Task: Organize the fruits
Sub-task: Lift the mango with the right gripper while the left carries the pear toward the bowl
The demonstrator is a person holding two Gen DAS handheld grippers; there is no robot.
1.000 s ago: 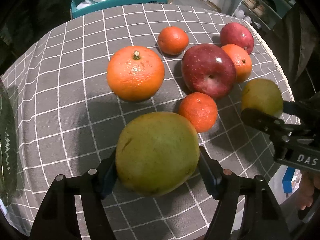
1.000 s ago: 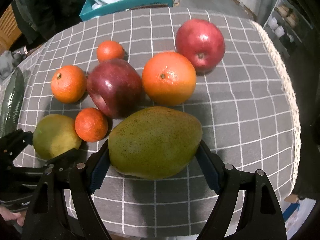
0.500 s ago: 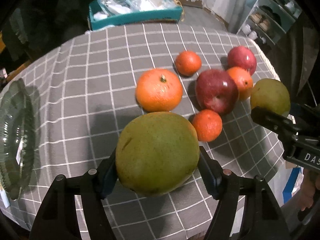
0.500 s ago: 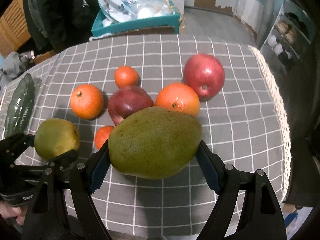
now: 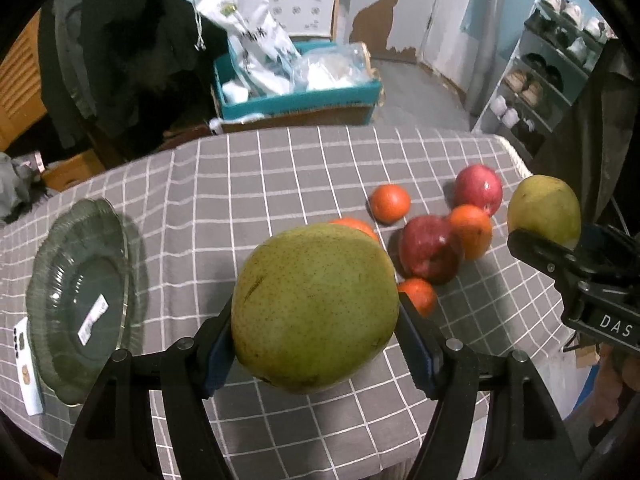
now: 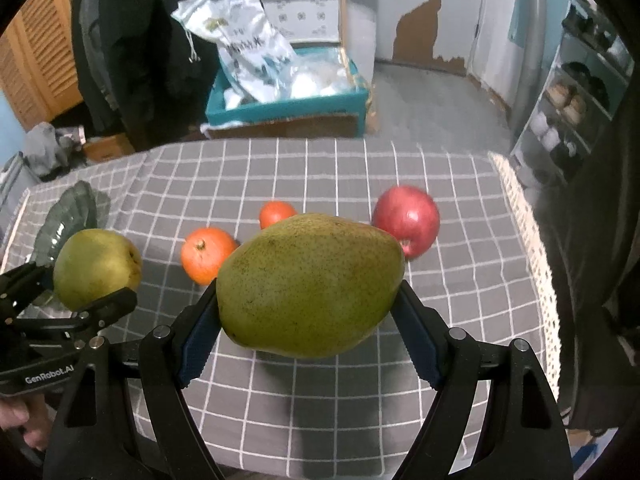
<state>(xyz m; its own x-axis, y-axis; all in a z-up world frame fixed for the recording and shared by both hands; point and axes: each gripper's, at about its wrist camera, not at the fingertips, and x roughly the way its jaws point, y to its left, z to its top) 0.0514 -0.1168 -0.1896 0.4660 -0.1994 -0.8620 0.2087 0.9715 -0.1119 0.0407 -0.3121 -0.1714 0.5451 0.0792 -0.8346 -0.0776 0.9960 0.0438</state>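
While both pairs of jaws are clamping a green fruit apiece, the carrying step of the sorting is under way. The left gripper [image 5: 316, 332] is holding a round green pear [image 5: 316, 308] between its blue pads, clear of the desk [image 5: 248, 184]. The right gripper [image 6: 308, 328] is gripping a longer, speckled green pear [image 6: 310, 284] the same way, also lifted off the checked cloth. In each view the other gripper's fruit is showing off to the side, near but not touching.

Beyond and to the right of the left jaws, two red apples [image 5: 428, 248] and several oranges [image 5: 389, 203] are lying clustered on the cloth. Well to the left of those jaws, a clear glass plate [image 5: 40, 292] is sitting with nothing in it but a sticker.

Judging by this layout, the plate is probably the place where the fruit is going, though that is a guess. The next move is calling for both pears to travel leftward across the desk, with the left one going down first so the two grippers are not crowding each other. The round fruits may roll on the plate once released, so a low, gentle release is wanted.
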